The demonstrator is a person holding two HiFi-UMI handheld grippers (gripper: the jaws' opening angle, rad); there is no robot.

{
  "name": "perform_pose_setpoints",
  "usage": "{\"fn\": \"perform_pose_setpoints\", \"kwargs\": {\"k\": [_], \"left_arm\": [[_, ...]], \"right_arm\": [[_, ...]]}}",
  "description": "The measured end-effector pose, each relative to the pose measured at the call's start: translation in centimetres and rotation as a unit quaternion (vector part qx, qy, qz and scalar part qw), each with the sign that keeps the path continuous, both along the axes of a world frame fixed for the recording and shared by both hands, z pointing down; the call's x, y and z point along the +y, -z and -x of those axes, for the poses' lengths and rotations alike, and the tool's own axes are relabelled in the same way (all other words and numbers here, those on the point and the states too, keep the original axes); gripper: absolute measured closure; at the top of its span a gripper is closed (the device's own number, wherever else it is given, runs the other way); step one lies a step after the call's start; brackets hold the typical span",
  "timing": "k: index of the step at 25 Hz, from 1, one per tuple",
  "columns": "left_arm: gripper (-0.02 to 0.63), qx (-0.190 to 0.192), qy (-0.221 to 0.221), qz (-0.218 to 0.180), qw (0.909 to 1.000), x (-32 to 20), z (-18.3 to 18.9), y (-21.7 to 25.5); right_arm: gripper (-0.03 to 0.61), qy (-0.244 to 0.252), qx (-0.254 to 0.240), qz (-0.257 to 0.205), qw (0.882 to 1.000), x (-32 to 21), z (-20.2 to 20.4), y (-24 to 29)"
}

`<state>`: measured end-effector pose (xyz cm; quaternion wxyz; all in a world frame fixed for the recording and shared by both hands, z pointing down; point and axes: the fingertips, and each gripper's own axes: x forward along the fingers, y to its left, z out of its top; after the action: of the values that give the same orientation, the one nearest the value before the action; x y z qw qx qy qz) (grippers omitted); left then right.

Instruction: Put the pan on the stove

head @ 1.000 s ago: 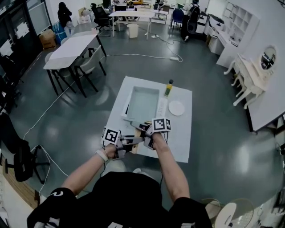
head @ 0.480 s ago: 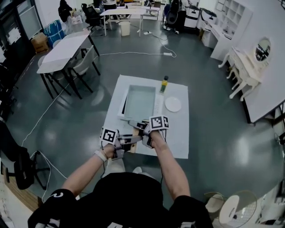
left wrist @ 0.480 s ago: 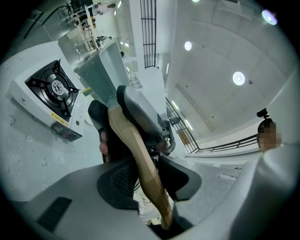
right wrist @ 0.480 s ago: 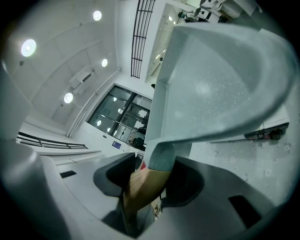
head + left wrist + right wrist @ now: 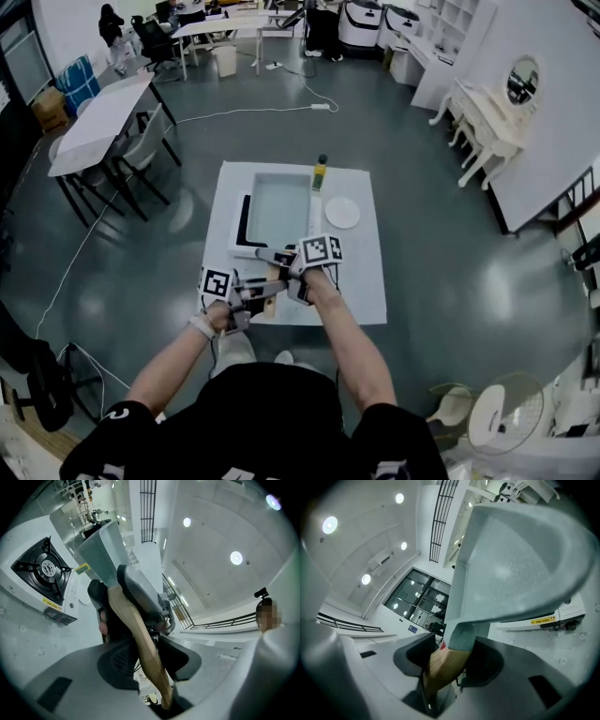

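Nearest the person, the left gripper (image 5: 251, 294) and the right gripper (image 5: 284, 264) are both clamped on the pan's wooden handle (image 5: 133, 625), the left further back along it. Beyond them the grey rectangular pan (image 5: 277, 206) sits over the white stove (image 5: 241, 246), whose black burner (image 5: 42, 569) shows at the pan's left edge; whether the pan rests on it is unclear. Farther along the tabletop (image 5: 361, 281) stand a bottle (image 5: 320, 173) and a white plate (image 5: 342, 212).
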<state>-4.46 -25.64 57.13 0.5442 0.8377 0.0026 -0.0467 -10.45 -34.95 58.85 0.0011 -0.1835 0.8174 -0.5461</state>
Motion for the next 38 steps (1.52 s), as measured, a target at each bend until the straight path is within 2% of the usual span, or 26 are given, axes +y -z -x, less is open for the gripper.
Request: {"fn": "perform_pose_setpoints", "kwargs": {"k": [14, 25, 38], "left_arm": [[0.494, 0.003, -0.033, -0.001, 0.9994, -1.8, -1.2, 0.2], [0.494, 0.002, -0.037, -0.003, 0.9993, -2.5, -1.5, 0.3], [0.494, -0.006, -0.029, 0.015, 0.9994, -2.9, -0.2, -1.0]], "right_arm": [[0.414, -0.034, 0.002, 0.001, 0.999, -2.1, -1.8, 0.3], [0.414, -0.034, -0.007, 0.002, 0.999, -2.8, -2.0, 0.5], [0.414, -0.028, -0.006, 0.012, 1.000, -3.1, -0.7, -0.8]]}}
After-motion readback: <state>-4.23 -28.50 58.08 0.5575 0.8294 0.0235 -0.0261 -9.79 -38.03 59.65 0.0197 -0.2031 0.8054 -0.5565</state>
